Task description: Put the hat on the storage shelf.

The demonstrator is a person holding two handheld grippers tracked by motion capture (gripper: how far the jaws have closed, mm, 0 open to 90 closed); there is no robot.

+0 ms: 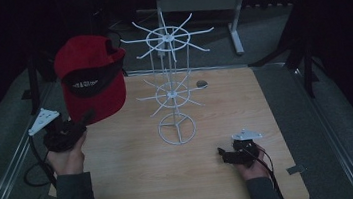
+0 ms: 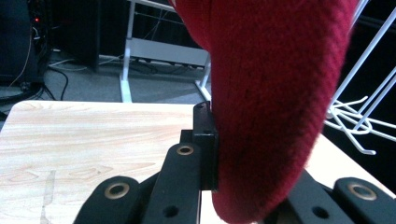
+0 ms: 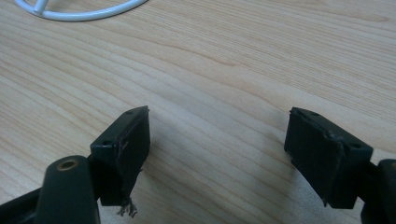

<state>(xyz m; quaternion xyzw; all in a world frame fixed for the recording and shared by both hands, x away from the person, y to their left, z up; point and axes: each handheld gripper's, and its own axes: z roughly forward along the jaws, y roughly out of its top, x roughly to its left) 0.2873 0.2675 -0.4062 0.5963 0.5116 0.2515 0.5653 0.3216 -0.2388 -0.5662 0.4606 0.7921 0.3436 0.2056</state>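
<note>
Hanging above the left part of the counter (image 1: 139, 184), a red cap (image 1: 92, 79) is held up by the left gripper (image 1: 82, 119), its brim down between the fingers and its black-lined opening turned toward the near side. In the left gripper view the fingers (image 2: 205, 144) are closed on the red knit fabric, one black pad pressed flat against the cloth. The left hand (image 1: 67, 154) grips its tool at the near left, forearm coming in from the near edge, tool tilted up and to the right. Just right of the cap stands a white wire rack (image 1: 172, 87) with two tiers of spoke hooks and a ring base, near the counter's middle. The right gripper (image 1: 223, 155) lies low at the near right in the right hand (image 1: 253, 169), its fingers (image 3: 123, 149) spread wide apart over bare wood, holding nothing. A small dark round object (image 1: 202, 83) lies on the far side of the counter.
</note>
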